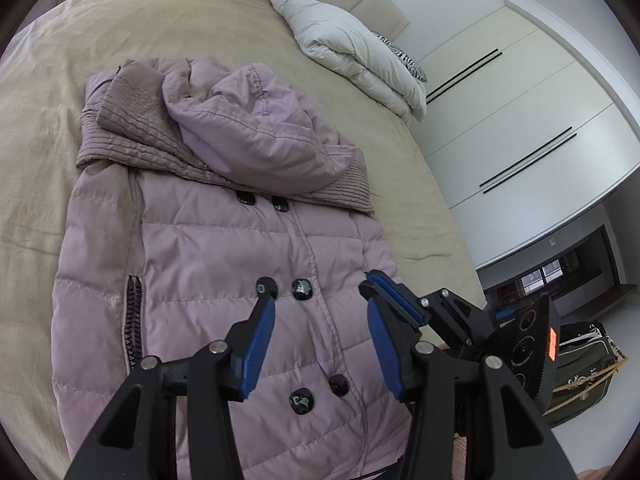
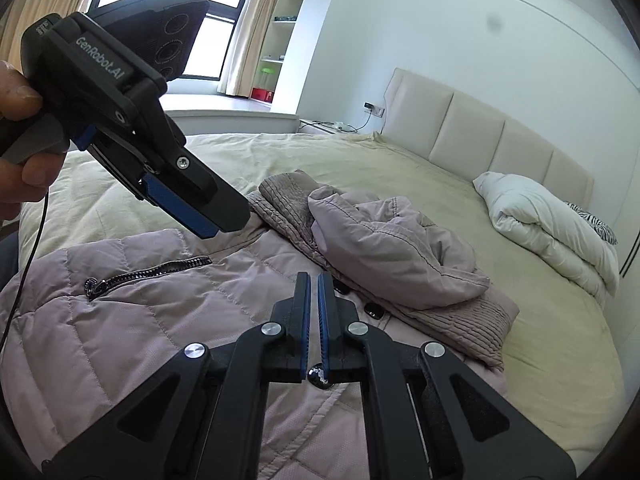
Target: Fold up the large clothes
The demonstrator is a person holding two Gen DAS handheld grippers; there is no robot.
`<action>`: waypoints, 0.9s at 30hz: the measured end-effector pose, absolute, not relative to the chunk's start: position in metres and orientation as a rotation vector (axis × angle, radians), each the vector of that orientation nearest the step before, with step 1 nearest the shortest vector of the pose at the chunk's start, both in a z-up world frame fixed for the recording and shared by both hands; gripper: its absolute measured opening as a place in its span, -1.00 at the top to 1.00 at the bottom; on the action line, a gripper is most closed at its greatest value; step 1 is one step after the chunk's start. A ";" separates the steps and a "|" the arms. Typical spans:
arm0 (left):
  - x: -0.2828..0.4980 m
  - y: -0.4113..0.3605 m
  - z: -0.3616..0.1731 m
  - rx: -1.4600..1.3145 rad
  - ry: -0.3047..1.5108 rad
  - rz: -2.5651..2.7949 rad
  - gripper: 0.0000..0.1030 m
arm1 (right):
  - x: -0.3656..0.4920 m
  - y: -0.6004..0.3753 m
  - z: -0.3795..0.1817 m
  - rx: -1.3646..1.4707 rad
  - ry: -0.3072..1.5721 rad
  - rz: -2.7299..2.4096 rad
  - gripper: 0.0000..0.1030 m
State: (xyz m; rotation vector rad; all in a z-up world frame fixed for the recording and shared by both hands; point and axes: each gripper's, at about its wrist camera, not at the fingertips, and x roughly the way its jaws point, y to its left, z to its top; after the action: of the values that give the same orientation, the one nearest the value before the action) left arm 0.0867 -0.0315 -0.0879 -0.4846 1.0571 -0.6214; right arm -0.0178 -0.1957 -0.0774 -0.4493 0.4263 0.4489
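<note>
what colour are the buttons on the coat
Glossy black buttons on the pale lilac coat, clearest in the left wrist view.

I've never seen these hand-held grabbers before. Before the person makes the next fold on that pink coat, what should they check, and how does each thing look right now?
1. Coat lying flat on the bed, front up: ok.
2. Sleeves tucked in, none sticking out: ok on the visible sides; the hem is out of view.
3. Hood smoothed down: not ok, it sits bunched on the collar.
4. Left gripper ready to grasp: ok, jaws apart, nothing between them.
5. Right gripper ready to grasp: not ok, jaws shut and empty.
6. Space for the fold: ok, the duvet lies apart from the coat.
</note>
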 end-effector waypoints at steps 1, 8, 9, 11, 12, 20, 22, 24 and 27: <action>0.088 -0.030 -0.090 -0.468 1.039 -0.584 -0.04 | -0.017 -0.196 -0.078 -0.465 0.418 0.424 0.92; 0.149 -0.047 -0.140 -0.331 0.983 -0.303 -0.46 | -0.009 -0.204 -0.071 -0.436 0.384 0.346 0.92; 0.159 -0.055 -0.151 -0.343 1.017 -0.312 -0.50 | -0.012 -0.204 -0.068 -0.444 0.366 0.347 0.92; 0.172 -0.073 -0.167 -0.322 1.007 -0.353 -0.87 | -0.016 -0.203 -0.062 -0.467 0.334 0.349 0.92; 0.175 -0.082 -0.175 -0.267 0.992 -0.356 -1.00 | -0.017 -0.204 -0.059 -0.467 0.327 0.351 0.92; 0.171 -0.096 -0.197 -0.112 0.953 -0.320 -0.99 | -0.019 -0.222 -0.046 -0.424 0.307 0.324 0.92; 0.170 -0.097 -0.197 -0.097 0.956 -0.312 -0.99 | -0.021 -0.223 -0.044 -0.425 0.300 0.315 0.92; 0.170 -0.100 -0.197 -0.074 0.960 -0.300 -1.00 | -0.026 -0.223 -0.040 -0.421 0.288 0.317 0.92; 0.168 -0.102 -0.196 -0.058 0.962 -0.292 -1.00 | -0.033 -0.219 -0.036 -0.408 0.275 0.335 0.92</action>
State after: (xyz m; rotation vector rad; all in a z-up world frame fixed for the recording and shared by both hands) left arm 0.1682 -0.1024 -0.1965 -0.0580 0.9621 -0.2918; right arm -0.0330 -0.2189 -0.0359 -0.4077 0.2754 0.3352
